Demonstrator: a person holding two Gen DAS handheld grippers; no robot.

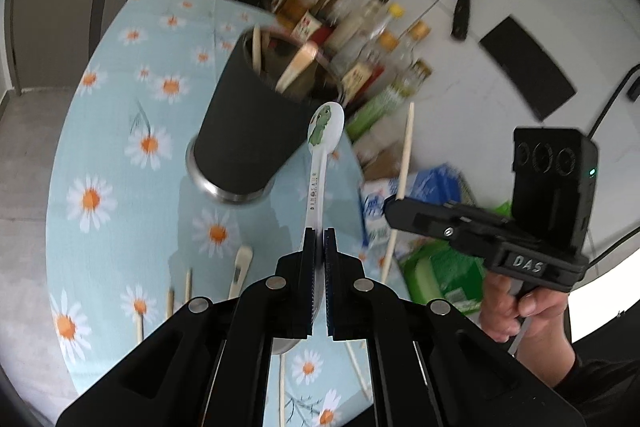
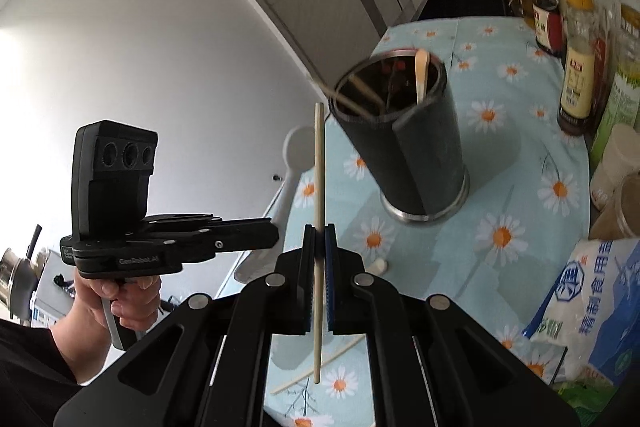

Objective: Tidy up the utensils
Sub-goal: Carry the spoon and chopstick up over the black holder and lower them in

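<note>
Spoon is sitting clamped in the left gripper, jaws nearly closed on its handle, bowl end hidden behind the jaws, dinosaur-print end pointing to 12 o'clock w/ its tip just at the holder's rim. Holder, a dark cup w/ metal base, is standing upright on the daisy-print tabletop at approx 11 o'clock from the left gripper, w/ wooden utensils sticking out of it. Right gripper is pinching a chopstick mid-length, jaws almost shut, stick running 12 to 6 o'clock; in the right wrist view the holder is showing at 1 o'clock. In the left wrist view the right gripper is appearing at 3 o'clock, held in the person's hand. Loose chopsticks & a small spoon are lying on the tabletop at 9 o'clock of the left jaws. Bottles are crowding behind the holder at 1 o'clock; a salt bag is lying at 4 o'clock in the right wrist view.
</note>
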